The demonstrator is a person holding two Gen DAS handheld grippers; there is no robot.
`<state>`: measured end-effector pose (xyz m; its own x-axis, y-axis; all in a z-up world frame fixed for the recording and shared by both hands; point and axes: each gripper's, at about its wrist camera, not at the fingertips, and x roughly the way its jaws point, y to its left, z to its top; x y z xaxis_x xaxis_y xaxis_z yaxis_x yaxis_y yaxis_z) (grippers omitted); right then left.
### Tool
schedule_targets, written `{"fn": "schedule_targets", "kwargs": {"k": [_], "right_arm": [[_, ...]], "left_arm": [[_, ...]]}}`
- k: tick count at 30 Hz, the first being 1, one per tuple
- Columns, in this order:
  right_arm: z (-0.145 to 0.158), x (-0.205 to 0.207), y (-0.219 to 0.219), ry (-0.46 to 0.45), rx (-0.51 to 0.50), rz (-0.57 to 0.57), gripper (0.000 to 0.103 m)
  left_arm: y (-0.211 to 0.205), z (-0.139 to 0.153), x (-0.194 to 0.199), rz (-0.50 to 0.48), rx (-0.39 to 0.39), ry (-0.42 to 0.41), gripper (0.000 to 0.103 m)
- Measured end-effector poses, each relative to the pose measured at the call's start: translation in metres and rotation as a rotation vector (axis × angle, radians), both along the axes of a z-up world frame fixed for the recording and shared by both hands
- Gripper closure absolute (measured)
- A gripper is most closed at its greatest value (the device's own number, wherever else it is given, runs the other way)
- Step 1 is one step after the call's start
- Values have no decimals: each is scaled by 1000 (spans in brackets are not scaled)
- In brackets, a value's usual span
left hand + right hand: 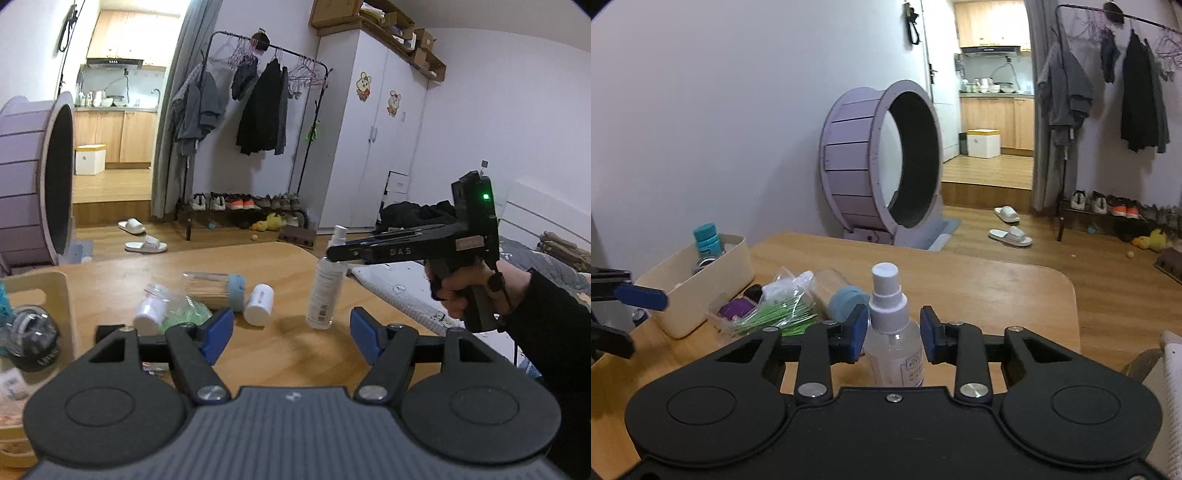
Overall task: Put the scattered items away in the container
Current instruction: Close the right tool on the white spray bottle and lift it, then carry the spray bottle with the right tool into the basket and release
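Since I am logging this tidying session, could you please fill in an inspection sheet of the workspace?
Surface: wooden table, bare at the far end.
Job's things: cream bin with a teal-capped bottle inside; spray bottle upright; toothpick jar, white bottle and bag of green sticks lying loose.
Clutter: nothing seen.
Grippers: left tongs open and empty; right tongs closed on the spray bottle.
Cables: thin dark cord below the right hand.
Surroundings: purple wheel, clothes rack, slippers.
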<state>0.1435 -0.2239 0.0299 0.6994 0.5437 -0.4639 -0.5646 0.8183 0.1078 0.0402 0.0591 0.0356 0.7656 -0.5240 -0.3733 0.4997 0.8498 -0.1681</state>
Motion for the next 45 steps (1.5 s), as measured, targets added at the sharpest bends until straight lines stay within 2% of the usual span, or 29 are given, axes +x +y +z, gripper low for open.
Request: {"fn": "schedule_targets", "kwargs": {"k": [1,6,9,17,22,29,37,40,41,45], "right_arm": [[3,-1,0,-7,4,-2,81],[29,-13,10,-60,50,58,81],[47,-16,31,-96,64,107,81],[74,0,122,-120,104,300,81],[69,18,187,-107,85,391,81],[58,44,244,-91,82,436,82],[43,57,283,-143,-13,416,82],[34,51,295,-186,-89,430,81],[33,47,295,-202,-93,434,81],[32,51,294,-166,-76,413,81]], "left_arm": [[4,2,-1,0,6,-4,33],[27,9,-9,38,19,-22,31],[40,13,-14,73,29,-26,31],[80,24,-25,194,44,-39,29],[103,24,-22,325,25,-2,27],[126,25,-22,383,-26,14,26],[127,29,-26,381,-50,-3,26],[124,28,-27,370,-45,-7,26],[123,29,-27,370,-42,-6,26],[123,26,-25,366,-34,-9,26]]}}
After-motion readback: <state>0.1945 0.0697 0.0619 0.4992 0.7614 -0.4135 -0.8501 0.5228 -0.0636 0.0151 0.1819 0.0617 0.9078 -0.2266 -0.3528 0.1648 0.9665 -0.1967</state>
